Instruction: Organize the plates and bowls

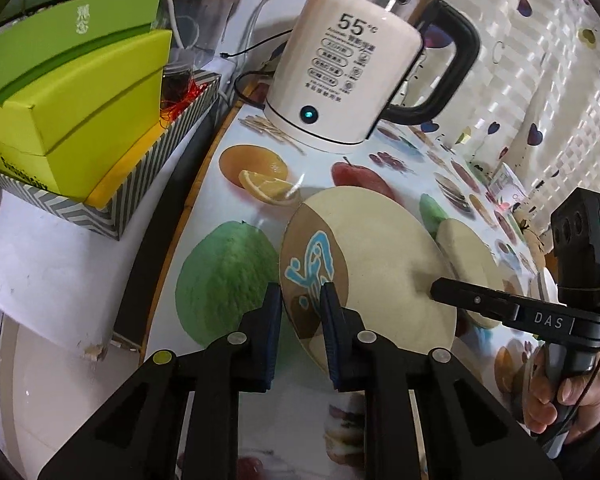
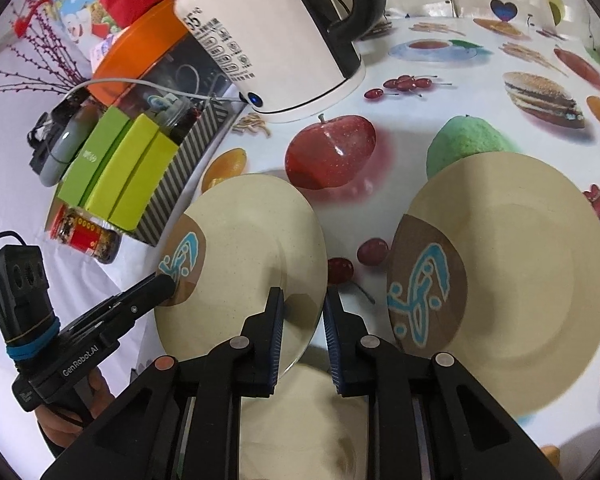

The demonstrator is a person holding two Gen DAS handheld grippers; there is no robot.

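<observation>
beige and speckled, the matte round plate with a brown patch and blue squiggle is lifted and tilted off the glossy fruit-print tablecloth, carried between both tools. the left gripper straddles the plate's rim at the brown patch, its ribbed blue pads close on either side; the grip looks snug, which is probably why the plate keeps its tilt. the right gripper sits at the opposite rim, jaws narrowly parted with the edge between them, though i cannot tell whether the right-hand pad actually touches. a two-sided hold suits a wide, thin, smooth disc that would swing from one pinch.

a second matching beige plate lies flat on the cloth just beside the lifted one, to its right in the right wrist view, and looks like the stacking target. a further pale dish shows blurred below the right jaws; what it is, i cannot tell. behind stand a white electric kettle with a black handle and lime-green cardboard boxes in a striped tray.
</observation>
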